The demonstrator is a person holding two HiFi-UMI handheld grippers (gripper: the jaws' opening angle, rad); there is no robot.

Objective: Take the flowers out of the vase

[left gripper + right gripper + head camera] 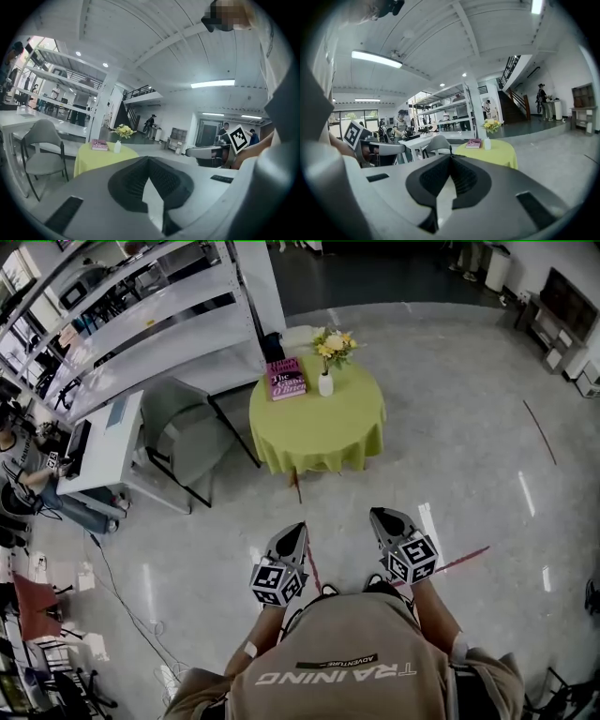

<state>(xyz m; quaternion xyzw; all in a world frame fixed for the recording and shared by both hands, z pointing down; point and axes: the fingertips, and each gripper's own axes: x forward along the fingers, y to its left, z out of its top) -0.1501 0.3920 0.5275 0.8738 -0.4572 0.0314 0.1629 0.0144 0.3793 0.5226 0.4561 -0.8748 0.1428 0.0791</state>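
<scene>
Yellow flowers [335,345] stand upright in a small white vase [325,383] on a round table with a yellow-green cloth [319,432], well ahead of me across the floor. A pink book [286,378] lies beside the vase. My left gripper [297,529] and right gripper [379,514] are held side by side close to my body, far short of the table, both shut and with nothing in them. The left gripper view shows the flowers [124,131] and vase [117,147] beyond its shut tips [149,159]. In the right gripper view the flowers [491,124] show past the tips [450,156].
A grey chair [183,432] and a white desk [108,442] stand left of the table, with long white shelving [141,324] behind them. A person sits at the far left [28,479]. Red tape lines [539,432] cross the polished floor. More people stand in the distance.
</scene>
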